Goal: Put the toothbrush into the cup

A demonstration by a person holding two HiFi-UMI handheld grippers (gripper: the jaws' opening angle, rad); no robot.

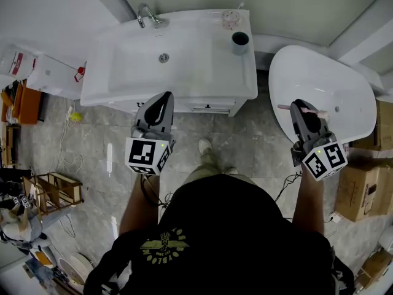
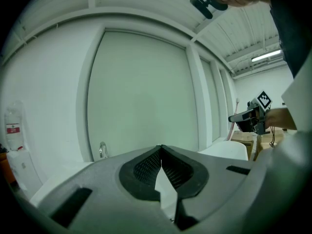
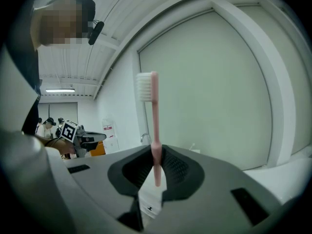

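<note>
While its dark padded jaws pinch the slim pink plastic toothbrush [image 3: 154,116] low on its handle, the right gripper [image 3: 156,152] hangs over the white oval bathtub [image 1: 344,85]. It is well apart from the dark round cup [image 1: 240,42] on the white ceramic washbasin [image 1: 123,72]. That low grip probably leaves a short tail to drop in. The left gripper [image 2: 161,149] hovers with jaws pressed together, empty.

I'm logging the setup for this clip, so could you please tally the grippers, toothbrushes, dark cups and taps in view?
Grippers: 2 (left gripper, right gripper)
Toothbrushes: 1 (pink toothbrush, clamped in the right gripper)
Dark cups: 1 (cup)
Taps: 1 (tap)
Total: 5
</note>
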